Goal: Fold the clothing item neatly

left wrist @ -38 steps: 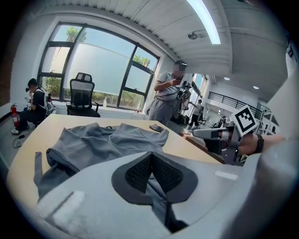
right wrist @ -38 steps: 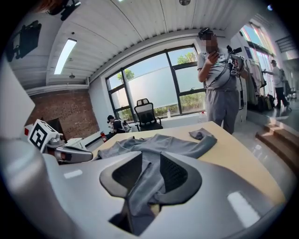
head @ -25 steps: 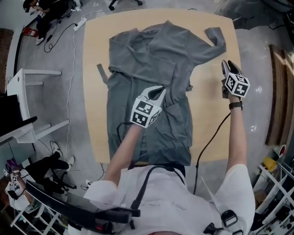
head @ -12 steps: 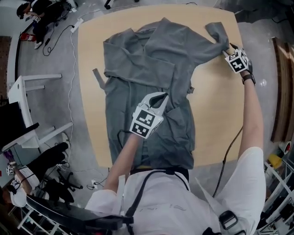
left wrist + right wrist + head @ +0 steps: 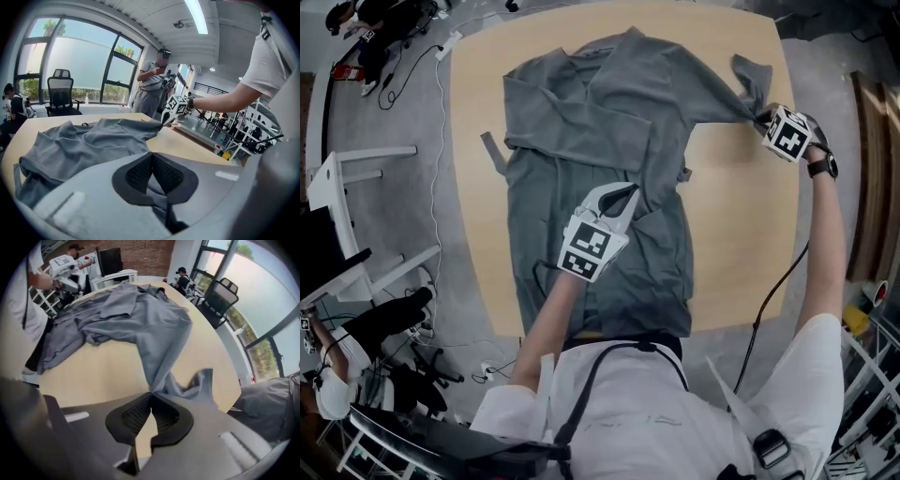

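Right gripper (image 5: 762, 114) has swung over and closed on the sleeve (image 5: 712, 94); the garment (image 5: 581, 122) lies lengthwise, collar far, with the left gripper (image 5: 630, 193) shut, apparently pinching its middle.

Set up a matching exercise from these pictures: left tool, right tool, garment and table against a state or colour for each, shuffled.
Column one:
1. left tool
2. right tool
3. garment
4. table

Column two:
A. light wood
B. jaws shut on the sleeve, far right
C. grey, spread out lengthwise
D. jaws shut, at the garment's middle

Pairs: 1-D, 2-B, 3-C, 4-A.
The right tool's jaws have just closed, with the sleeve's fabric between them.
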Demonstrator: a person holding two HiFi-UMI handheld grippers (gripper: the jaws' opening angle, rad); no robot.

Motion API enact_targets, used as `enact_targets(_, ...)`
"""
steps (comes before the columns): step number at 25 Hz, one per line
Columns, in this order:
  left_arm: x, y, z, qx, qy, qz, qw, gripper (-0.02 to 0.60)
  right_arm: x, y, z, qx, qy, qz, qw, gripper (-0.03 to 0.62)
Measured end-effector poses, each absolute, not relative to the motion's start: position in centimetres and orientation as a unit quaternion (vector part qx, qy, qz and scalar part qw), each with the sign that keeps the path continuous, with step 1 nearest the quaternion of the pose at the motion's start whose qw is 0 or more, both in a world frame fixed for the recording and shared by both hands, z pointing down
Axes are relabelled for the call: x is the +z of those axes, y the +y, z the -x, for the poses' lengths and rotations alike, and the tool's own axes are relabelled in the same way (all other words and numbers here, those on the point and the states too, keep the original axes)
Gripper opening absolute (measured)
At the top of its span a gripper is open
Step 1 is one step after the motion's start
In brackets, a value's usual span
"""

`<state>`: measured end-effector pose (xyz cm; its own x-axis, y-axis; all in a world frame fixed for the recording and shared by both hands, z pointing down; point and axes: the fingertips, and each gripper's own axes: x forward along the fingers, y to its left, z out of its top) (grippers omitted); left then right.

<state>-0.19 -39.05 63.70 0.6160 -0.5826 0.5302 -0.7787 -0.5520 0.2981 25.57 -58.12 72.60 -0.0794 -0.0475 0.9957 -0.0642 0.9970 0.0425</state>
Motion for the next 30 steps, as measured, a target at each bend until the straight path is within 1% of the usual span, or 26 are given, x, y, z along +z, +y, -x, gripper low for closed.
enact_targets(2, 63.6, -39.2, 0.4, 0.180, -0.399, -0.860, 0.263, 0.000, 69.0, -55.8, -24.0, 0.039, -0.749, -0.013, 0.661, 0.003)
enact_targets(4, 63.6, -39.1, 0.5, 0.176, -0.399, -0.859, 0.266, 0.000, 65.6, -56.0, -22.2, 0.085, -0.780, -0.032, 0.620, 0.003)
enact_targets(6, 63.6, -38.8, 0.4, 0.173, -0.398, -0.858, 0.274, 0.000, 63.7, -59.1, -21.4, 0.099, -0.795, -0.093, 0.591, 0.005)
enact_targets(9, 63.8, -38.1, 0.5, 0.174, -0.396, -0.856, 0.284, 0.000, 64.3, -66.2, -23.1, 0.059, -0.771, -0.217, 0.596, 0.007)
enact_targets(10, 63.9, -37.8, 0.6, 0.175, -0.395, -0.855, 0.286, 0.000, 65.2, -68.2, -23.9, 0.052, -0.759, -0.255, 0.597, 0.033)
enact_targets(12, 64.0, -37.4, 0.8, 0.180, -0.395, -0.853, 0.290, 0.000, 67.1, -70.4, -25.8, 0.063, -0.737, -0.315, 0.594, 0.130)
enact_targets(13, 64.1, -37.2, 0.9, 0.182, -0.394, -0.852, 0.291, 0.000, 68.0, -70.7, -26.7, 0.074, -0.730, -0.334, 0.592, 0.153)
enact_targets(16, 64.3, -37.1, 1.1, 0.184, -0.395, -0.851, 0.292, 0.000, 69.8, -70.2, -28.6, 0.100, -0.724, -0.364, 0.577, 0.147)
enact_targets(21, 65.1, -37.1, 0.9, 0.188, -0.391, -0.851, 0.296, 0.000, 71.1, -67.4, -29.0, 0.113, -0.745, -0.356, 0.552, 0.152)
enact_targets(24, 65.0, -37.3, 0.3, 0.185, -0.388, -0.853, 0.295, 0.000, 71.2, -66.0, -28.0, 0.112, -0.767, -0.337, 0.534, 0.150)
enact_targets(28, 65.0, -37.7, -0.2, 0.184, -0.384, -0.855, 0.296, 0.000, 71.2, -62.6, -25.4, 0.117, -0.792, -0.307, 0.515, 0.120)
enact_targets(30, 65.1, -37.6, -0.3, 0.185, -0.383, -0.854, 0.299, 0.000, 72.3, -59.8, -23.8, 0.124, -0.801, -0.279, 0.515, 0.117)
